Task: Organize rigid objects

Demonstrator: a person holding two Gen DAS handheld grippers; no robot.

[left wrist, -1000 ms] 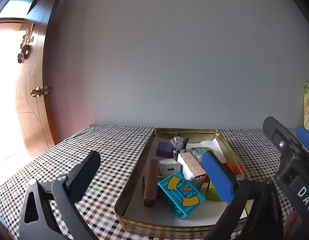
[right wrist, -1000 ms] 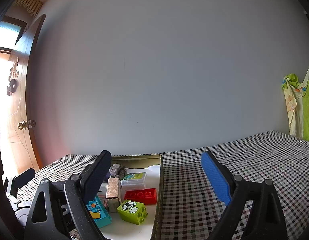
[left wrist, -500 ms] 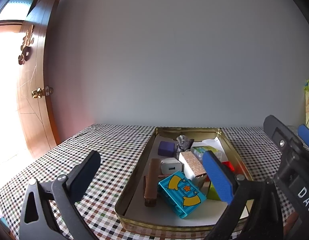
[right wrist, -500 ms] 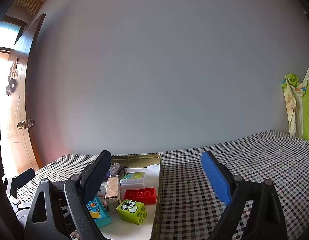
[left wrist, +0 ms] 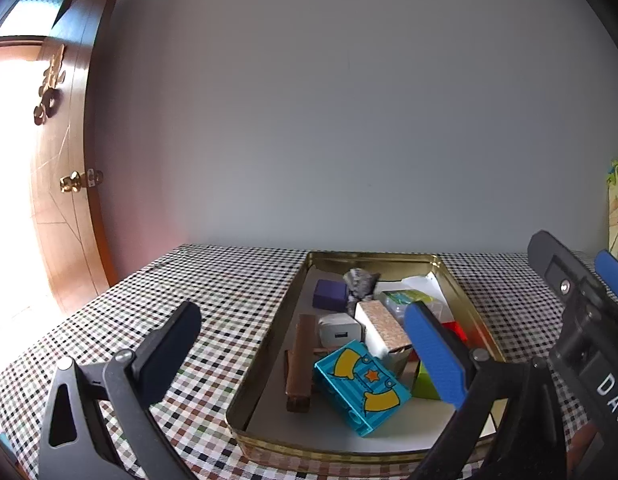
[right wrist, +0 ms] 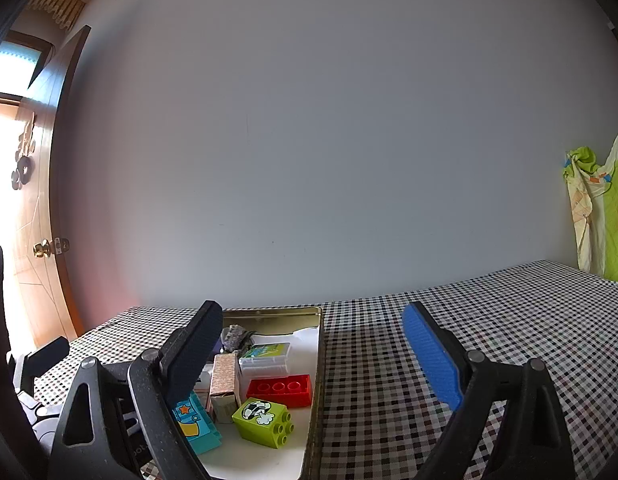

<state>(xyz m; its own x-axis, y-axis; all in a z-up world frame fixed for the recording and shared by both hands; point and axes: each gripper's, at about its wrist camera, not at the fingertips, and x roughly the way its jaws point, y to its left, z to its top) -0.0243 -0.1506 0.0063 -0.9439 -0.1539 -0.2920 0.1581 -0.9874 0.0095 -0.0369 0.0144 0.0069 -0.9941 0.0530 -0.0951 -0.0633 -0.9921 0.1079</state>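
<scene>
The left gripper (left wrist: pixel 305 344) was spread wide and held nothing, low in the frame, above the near end of the tray (left wrist: pixel 269 364). The right gripper (right wrist: pixel 313 344) was likewise wide and empty; its dark finger (right wrist: pixel 193 352) overlapped the tray (right wrist: pixel 319 364) at lower left. Inside the tray lay a teal block (left wrist: pixel 361 388), wooden stick (left wrist: pixel 301 360), white charger (left wrist: pixel 340 330), purple cube (left wrist: pixel 329 294), red brick (right wrist: pixel 280 389) and green block (right wrist: pixel 263 420). A checked cloth (right wrist: pixel 489 332) covered the table. A door (left wrist: pixel 61 208) stood at left.
</scene>
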